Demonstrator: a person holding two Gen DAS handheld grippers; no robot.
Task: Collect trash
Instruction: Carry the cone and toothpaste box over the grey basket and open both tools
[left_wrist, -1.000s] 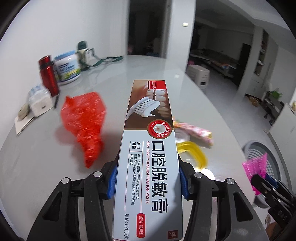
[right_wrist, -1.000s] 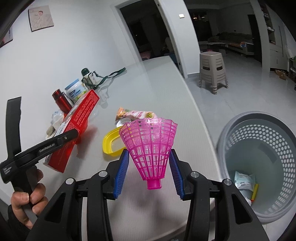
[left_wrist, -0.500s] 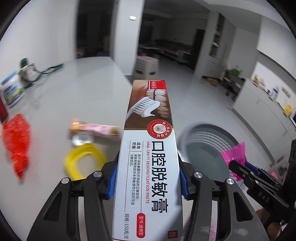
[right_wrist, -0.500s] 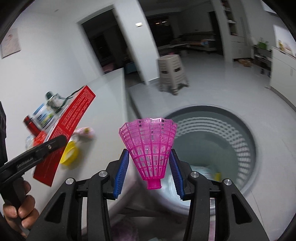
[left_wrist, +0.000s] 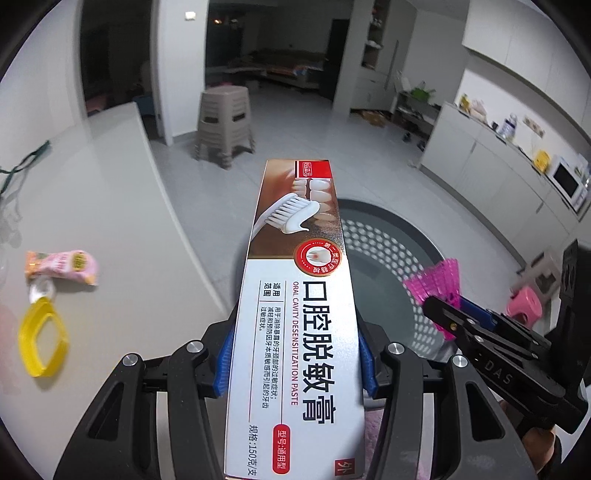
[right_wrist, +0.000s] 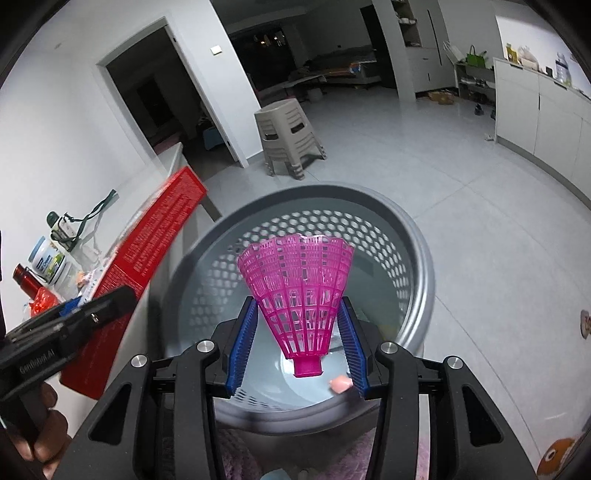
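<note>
A toothpaste box (left_wrist: 295, 314) was pinched across its width by the left gripper (left_wrist: 295, 363), blue pads flat against the long sides near its near end, most of its length sticking out forward over the left part of the grey basket (left_wrist: 388, 266). From the looks of it the box was light, thin cardboard, so it would probably dent if squeezed harder, and the glossy print looked a bit slippery; held that far back it could tip nose-down, so a grip nearer the middle would likely have been steadier. The right gripper (right_wrist: 295, 341) was closed on a pink shuttlecock (right_wrist: 297, 291), clamped on the lower part of the mesh skirt with the stub end pointing back, right above the basket (right_wrist: 413, 258) opening. That plastic mesh looked springy and nearly weightless, so it could pop out sideways if pinched unevenly. A few bits were already seen at the basket bottom. Well off to the left on the table (left_wrist: 110, 206), a pink wrapper (left_wrist: 61, 266) and a yellow ring (left_wrist: 42, 339) were still left lying near each other.
</note>
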